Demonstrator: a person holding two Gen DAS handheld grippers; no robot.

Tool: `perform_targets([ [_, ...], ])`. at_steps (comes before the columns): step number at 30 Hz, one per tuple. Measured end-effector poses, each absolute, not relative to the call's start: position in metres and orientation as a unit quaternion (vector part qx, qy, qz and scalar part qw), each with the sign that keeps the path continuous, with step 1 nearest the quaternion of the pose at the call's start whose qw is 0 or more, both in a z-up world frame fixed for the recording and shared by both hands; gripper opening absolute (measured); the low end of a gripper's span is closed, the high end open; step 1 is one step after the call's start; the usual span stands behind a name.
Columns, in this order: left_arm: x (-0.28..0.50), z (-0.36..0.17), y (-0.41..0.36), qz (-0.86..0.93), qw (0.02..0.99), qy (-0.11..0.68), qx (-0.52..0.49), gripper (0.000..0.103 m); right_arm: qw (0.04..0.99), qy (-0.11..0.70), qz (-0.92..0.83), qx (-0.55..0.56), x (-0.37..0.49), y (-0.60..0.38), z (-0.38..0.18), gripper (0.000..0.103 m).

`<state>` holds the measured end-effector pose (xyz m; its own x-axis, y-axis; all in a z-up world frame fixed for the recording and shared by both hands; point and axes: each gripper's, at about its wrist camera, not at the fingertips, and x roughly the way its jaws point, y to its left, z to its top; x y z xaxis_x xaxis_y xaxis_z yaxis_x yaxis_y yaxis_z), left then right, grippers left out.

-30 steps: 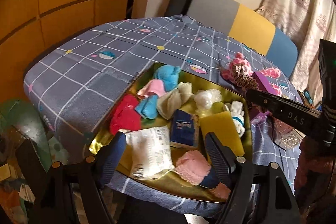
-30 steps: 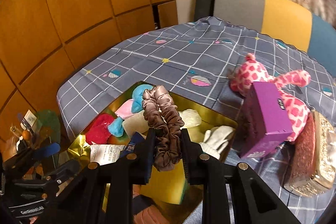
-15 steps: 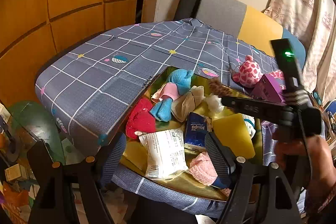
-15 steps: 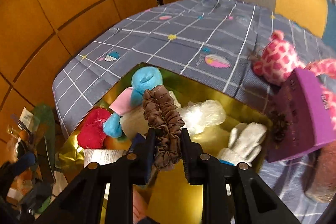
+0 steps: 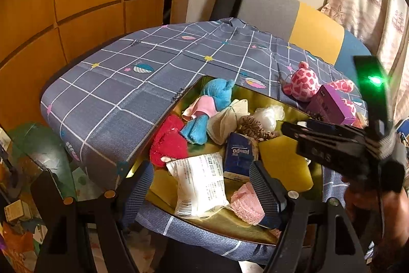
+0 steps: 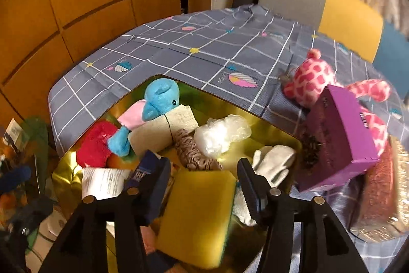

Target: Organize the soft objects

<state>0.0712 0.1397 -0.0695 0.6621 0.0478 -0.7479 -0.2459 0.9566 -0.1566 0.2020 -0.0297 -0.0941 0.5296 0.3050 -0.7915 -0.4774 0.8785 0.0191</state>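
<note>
Fingers (image 6: 163,170) parted, one scrunchie (image 6: 190,152) (brown) in one tray (image 6: 276,127).

The yellow sponge (image 6: 196,211) hides the near end of the brown scrunchie (image 6: 194,152) and is itself blurred toward six o'clock. At three o'clock the purple box (image 6: 340,142) covers most of the pink spotted plush (image 6: 311,78). The right gripper (image 5: 288,128) shows only side-on, its far finger hidden.

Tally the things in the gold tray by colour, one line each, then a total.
Blue: 2, plush toy, tissue pack
Red: 1, fluffy piece
Pink: 1, knit piece
Yellow: 1, sponge
Brown: 1, scrunchie
Beige: 1, cloth pouch
White: 3, mesh puff, glove, printed packet
Total: 10
</note>
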Motion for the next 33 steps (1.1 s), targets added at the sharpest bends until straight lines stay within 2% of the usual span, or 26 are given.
perform_targets([
  [11, 0.066, -0.07, 0.139, 0.105, 0.899, 0.406, -0.124, 0.079, 0.872, 0.429, 0.219, -0.086, 0.171, -0.035, -0.093, 0.058],
  [19, 0.061, -0.068, 0.136, 0.126, 0.894, 0.415, -0.109, 0.079, 0.881, 0.421, 0.21, -0.049, 0.146, -0.051, -0.076, 0.079],
  [21, 0.06, -0.066, 0.134, 0.129, 0.892, 0.421, -0.104, 0.079, 0.884, 0.418, 0.204, -0.043, 0.139, -0.055, -0.071, 0.09],
  [24, 0.058, -0.064, 0.13, 0.132, 0.89, 0.426, -0.093, 0.079, 0.888, 0.415, 0.193, -0.035, 0.129, -0.062, -0.065, 0.1],
  [26, 0.056, -0.062, 0.127, 0.133, 0.889, 0.43, -0.08, 0.079, 0.892, 0.413, 0.184, -0.025, 0.122, -0.067, -0.061, 0.103],
  [33, 0.048, -0.055, 0.11, 0.136, 0.886, 0.442, -0.039, 0.079, 0.905, 0.397, 0.15, 0.017, 0.094, -0.089, -0.049, 0.103],
])
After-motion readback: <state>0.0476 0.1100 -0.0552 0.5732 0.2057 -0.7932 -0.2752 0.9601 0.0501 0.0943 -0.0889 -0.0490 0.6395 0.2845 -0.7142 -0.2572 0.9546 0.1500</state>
